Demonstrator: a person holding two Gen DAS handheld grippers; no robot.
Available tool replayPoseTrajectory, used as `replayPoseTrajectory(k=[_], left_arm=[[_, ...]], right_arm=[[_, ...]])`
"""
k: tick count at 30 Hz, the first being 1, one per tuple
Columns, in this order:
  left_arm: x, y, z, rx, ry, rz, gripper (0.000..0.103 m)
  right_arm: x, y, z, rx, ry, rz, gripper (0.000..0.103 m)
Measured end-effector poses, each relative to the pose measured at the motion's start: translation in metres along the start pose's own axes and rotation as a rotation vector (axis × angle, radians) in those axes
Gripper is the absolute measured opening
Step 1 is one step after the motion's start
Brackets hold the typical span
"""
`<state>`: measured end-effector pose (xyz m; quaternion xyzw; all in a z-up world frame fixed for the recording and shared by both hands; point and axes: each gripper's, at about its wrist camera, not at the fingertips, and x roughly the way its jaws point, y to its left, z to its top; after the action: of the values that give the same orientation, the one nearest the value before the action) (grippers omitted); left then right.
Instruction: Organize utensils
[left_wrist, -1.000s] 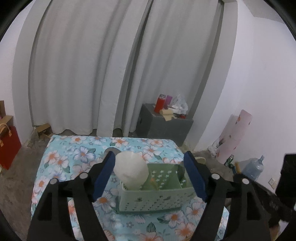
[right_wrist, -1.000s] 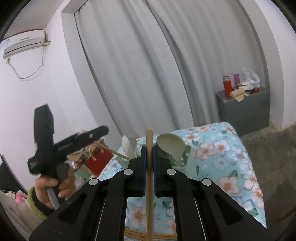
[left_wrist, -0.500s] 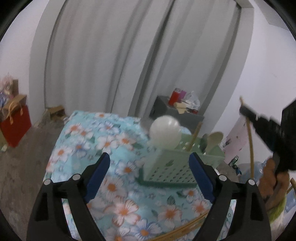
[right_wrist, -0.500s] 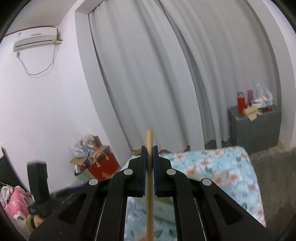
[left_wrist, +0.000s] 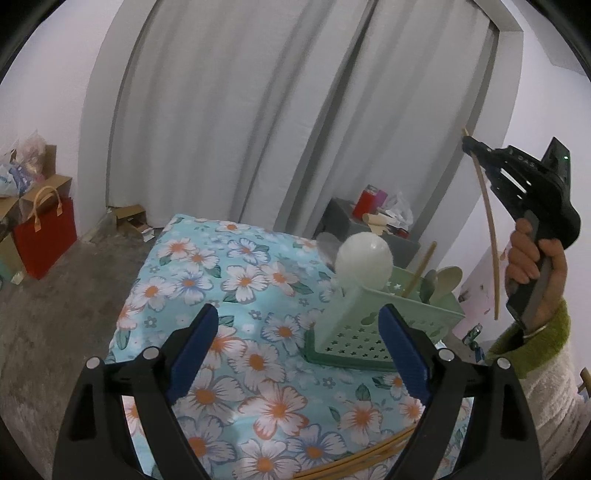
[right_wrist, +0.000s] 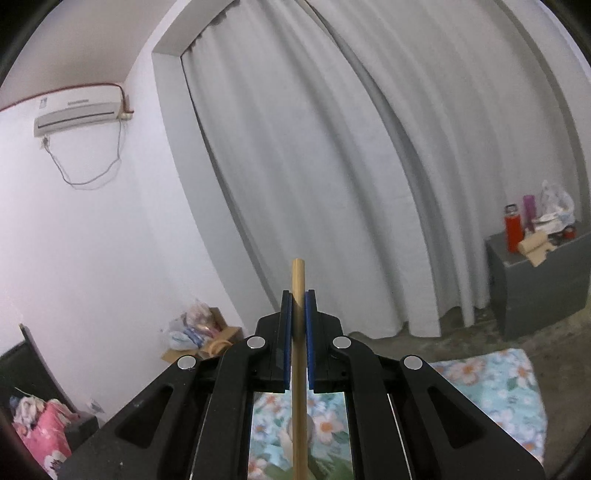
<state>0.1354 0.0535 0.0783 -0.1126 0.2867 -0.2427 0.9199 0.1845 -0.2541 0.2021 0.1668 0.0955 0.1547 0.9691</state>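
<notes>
A pale green perforated utensil basket (left_wrist: 373, 325) stands on the floral tablecloth (left_wrist: 229, 288). It holds a white ladle (left_wrist: 364, 260), a chopstick (left_wrist: 419, 271) and a pale spoon (left_wrist: 448, 278). My left gripper (left_wrist: 295, 347) is open and empty, hovering left of and before the basket. My right gripper (right_wrist: 298, 306) is shut on a wooden chopstick (right_wrist: 298, 369); in the left wrist view the right gripper (left_wrist: 471, 147) is raised above and right of the basket, the chopstick (left_wrist: 489, 229) hanging down. More chopsticks (left_wrist: 369, 452) lie on the cloth near me.
A grey cabinet (left_wrist: 373, 236) with a red flask (left_wrist: 364, 205) and clutter stands behind the table by the white curtain (left_wrist: 258, 110). A red bag (left_wrist: 46, 236) and cardboard boxes sit on the floor at left. An air conditioner (right_wrist: 79, 110) hangs on the wall.
My right gripper has lifted and tilted up with the chopstick, so its view now faces curtain and wall. My left gripper has drawn back to the left of the basket.
</notes>
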Motion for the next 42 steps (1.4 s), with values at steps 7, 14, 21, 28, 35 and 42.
replayPoseTrajectory(k=[7,14,21,28,35,42], left_arm=[[-0.009,0.014,-0.001,-0.022,-0.018,0.017,0.086],[-0.016,0.030,-0.001,-0.060,-0.031,0.031,0.086],[-0.021,0.041,-0.002,-0.082,-0.041,0.042,0.086],[-0.023,0.050,-0.002,-0.106,-0.042,0.049,0.086],[-0.023,0.051,-0.002,-0.117,-0.040,0.044,0.086],[-0.021,0.044,-0.003,-0.104,-0.036,0.030,0.086]], right_arm=[[0.030,0.007,-0.014,-0.039,0.020,-0.016,0.005],[0.046,0.004,-0.025,-0.065,0.037,-0.072,0.005],[0.058,0.004,-0.021,-0.087,0.024,-0.133,0.005],[0.063,0.009,-0.029,-0.145,0.034,-0.200,0.009],[0.054,0.009,-0.026,-0.147,0.032,-0.202,0.009],[0.024,0.014,-0.016,-0.144,-0.025,-0.171,0.026]])
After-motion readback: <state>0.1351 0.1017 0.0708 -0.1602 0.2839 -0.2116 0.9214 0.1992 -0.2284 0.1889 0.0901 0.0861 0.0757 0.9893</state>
